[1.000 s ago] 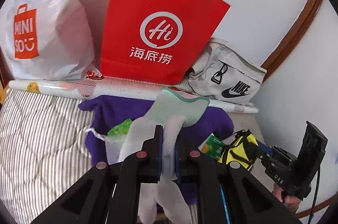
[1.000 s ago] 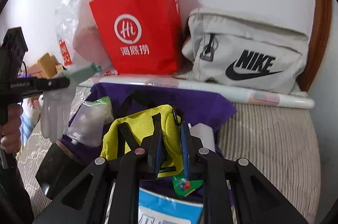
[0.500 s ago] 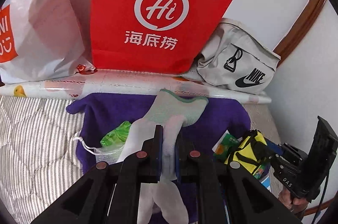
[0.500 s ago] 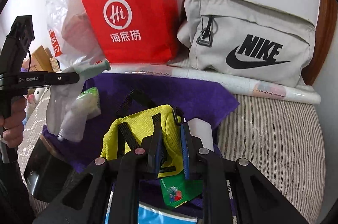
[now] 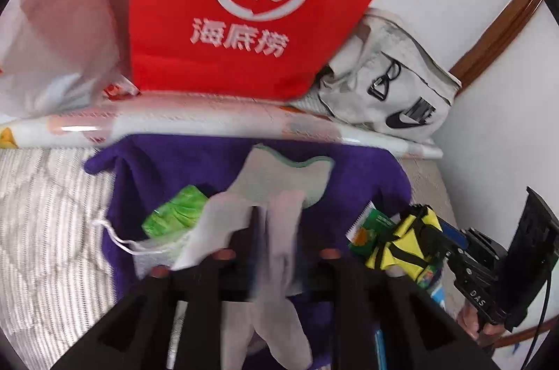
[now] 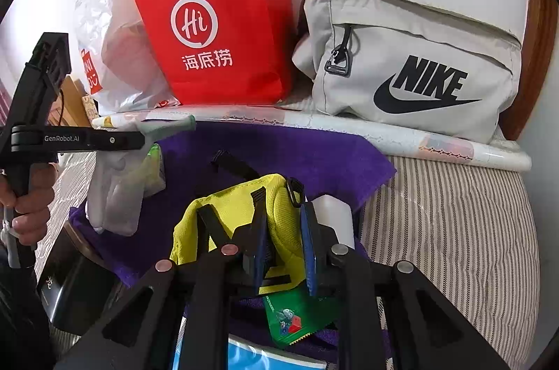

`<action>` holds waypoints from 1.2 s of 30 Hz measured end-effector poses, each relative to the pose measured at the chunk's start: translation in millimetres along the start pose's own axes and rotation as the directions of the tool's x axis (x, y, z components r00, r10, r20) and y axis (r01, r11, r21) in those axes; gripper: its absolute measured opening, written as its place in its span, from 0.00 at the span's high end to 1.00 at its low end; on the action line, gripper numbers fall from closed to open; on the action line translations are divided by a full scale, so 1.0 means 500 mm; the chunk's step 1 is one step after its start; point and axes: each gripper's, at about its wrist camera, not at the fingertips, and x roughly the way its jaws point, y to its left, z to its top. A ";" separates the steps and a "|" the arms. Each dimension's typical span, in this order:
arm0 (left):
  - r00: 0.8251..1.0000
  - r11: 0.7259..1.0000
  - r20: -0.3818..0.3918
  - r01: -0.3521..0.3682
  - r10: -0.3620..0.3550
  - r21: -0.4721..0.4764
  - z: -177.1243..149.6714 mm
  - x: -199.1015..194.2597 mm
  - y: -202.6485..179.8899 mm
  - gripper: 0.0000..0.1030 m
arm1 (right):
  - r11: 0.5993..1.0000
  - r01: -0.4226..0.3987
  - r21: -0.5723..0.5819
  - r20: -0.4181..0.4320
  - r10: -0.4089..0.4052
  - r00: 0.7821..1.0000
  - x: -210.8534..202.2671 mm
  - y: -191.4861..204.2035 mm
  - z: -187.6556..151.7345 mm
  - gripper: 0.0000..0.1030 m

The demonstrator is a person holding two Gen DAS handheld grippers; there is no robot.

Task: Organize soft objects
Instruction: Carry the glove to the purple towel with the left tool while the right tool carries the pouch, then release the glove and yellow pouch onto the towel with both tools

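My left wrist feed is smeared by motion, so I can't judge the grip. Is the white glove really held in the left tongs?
Observer: Yes. In the right wrist view the white glove hangs from the left tongs, with its fingers dangling down.
Operator: What's beside the yellow pouch? My view hides that side.
Observer: A white bottle sits just right of the yellow pouch, which the right tongs are clamping.
Operator: The top of the red bag is cut off for me.
Observer: The red bag stands upright, with its white cord handles sticking up.
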 end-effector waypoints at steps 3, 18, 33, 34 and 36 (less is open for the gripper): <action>1.000 1.000 -0.001 0.010 -0.010 -0.008 -0.001 0.003 0.002 0.50 | 1.000 -0.008 0.008 0.001 0.008 1.000 -0.004 -0.002 0.000 0.75; 0.998 0.999 0.059 -0.024 0.025 -0.032 -0.056 -0.125 -0.006 0.43 | 1.000 -0.013 0.016 0.059 0.012 0.998 -0.118 0.023 -0.025 0.54; 0.972 0.974 0.090 -0.223 0.219 0.037 -0.333 -0.283 -0.040 0.43 | 0.993 -0.120 -0.006 0.028 0.120 0.992 -0.252 0.136 -0.189 0.52; 0.969 0.971 0.084 -0.235 0.231 0.040 -0.357 -0.286 -0.042 0.43 | 0.992 -0.127 -0.006 0.025 0.127 0.992 -0.259 0.141 -0.202 0.52; 0.970 0.971 0.067 -0.238 0.236 0.030 -0.408 -0.289 -0.043 0.43 | 0.990 -0.137 -0.006 0.020 0.138 0.990 -0.268 0.147 -0.224 0.52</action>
